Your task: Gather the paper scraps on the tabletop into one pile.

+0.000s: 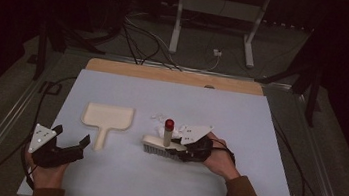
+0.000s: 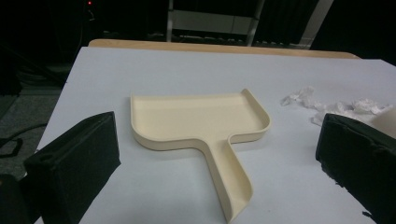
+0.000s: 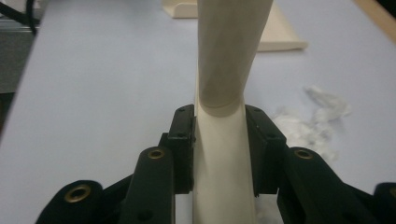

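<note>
My right gripper (image 1: 184,149) has its fingers (image 3: 183,140) clamped on the cream handle of a brush (image 1: 162,144), whose bristles rest on the desk (image 1: 240,116). A red-capped stick (image 1: 168,130) stands upright just past those fingers. Shredded white scraps (image 3: 308,123) lie beside them, touching nothing I hold. My left gripper (image 1: 70,146) hovers with fingers (image 2: 74,163) spread wide and empty; the cream dustpan (image 2: 201,123) lies flat between and ahead of them, its handle pointing back toward me, nothing blocking it
</note>
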A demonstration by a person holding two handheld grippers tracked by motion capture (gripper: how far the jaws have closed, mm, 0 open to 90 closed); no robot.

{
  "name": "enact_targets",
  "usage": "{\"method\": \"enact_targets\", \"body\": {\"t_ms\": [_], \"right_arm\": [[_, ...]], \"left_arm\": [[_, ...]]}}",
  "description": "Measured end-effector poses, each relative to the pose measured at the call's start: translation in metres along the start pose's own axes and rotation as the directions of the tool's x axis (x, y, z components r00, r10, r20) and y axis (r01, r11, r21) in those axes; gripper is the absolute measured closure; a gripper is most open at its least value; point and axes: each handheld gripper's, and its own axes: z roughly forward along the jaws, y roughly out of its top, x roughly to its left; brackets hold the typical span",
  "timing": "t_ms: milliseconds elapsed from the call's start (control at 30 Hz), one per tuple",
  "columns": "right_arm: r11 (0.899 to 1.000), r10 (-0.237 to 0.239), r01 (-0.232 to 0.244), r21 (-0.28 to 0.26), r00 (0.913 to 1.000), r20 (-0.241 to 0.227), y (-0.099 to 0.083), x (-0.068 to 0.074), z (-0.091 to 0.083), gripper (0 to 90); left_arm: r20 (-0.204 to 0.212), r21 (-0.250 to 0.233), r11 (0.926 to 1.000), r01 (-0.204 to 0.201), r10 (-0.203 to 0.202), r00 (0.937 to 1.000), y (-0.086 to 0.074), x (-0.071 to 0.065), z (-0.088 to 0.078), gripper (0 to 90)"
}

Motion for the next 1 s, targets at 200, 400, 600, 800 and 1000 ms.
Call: {"method": "enact_targets", "body": {"t_ms": [200,400,600,800,1000], "right_arm": [[0.996,-0.094,0.094,-0.001,0.9937,0.061,0.003,-0.009,0.007,67.2],[0.996,-0.083,0.086,-0.039,0.9937,0.075,0.002,-0.011,0.008,67.2],[0.995,-0.022,0.028,-0.097,0.9979,0.061,0.005,-0.009,-0.004,67.1],[0.963,0.168,-0.150,-0.225,0.9838,0.063,0.005,-0.017,-0.018,67.0],[0.874,0.417,-0.348,-0.339,0.8957,0.154,0.000,-0.028,-0.042,67.0]], "left_arm": [[0.000,-0.001,1.0000,0.001,-0.001,1.0000,0.000,0.000,0.000,0.5],[0.000,-0.003,1.0000,0.002,-0.002,1.0000,0.000,0.001,0.000,0.5],[0.004,0.001,1.0000,-0.001,0.001,1.0000,0.000,0.000,0.000,0.4],[0.004,0.003,1.0000,-0.001,0.001,1.0000,0.000,-0.001,0.001,0.5],[0.002,0.001,1.0000,0.002,-0.002,1.0000,0.000,0.000,0.000,0.5]]}}
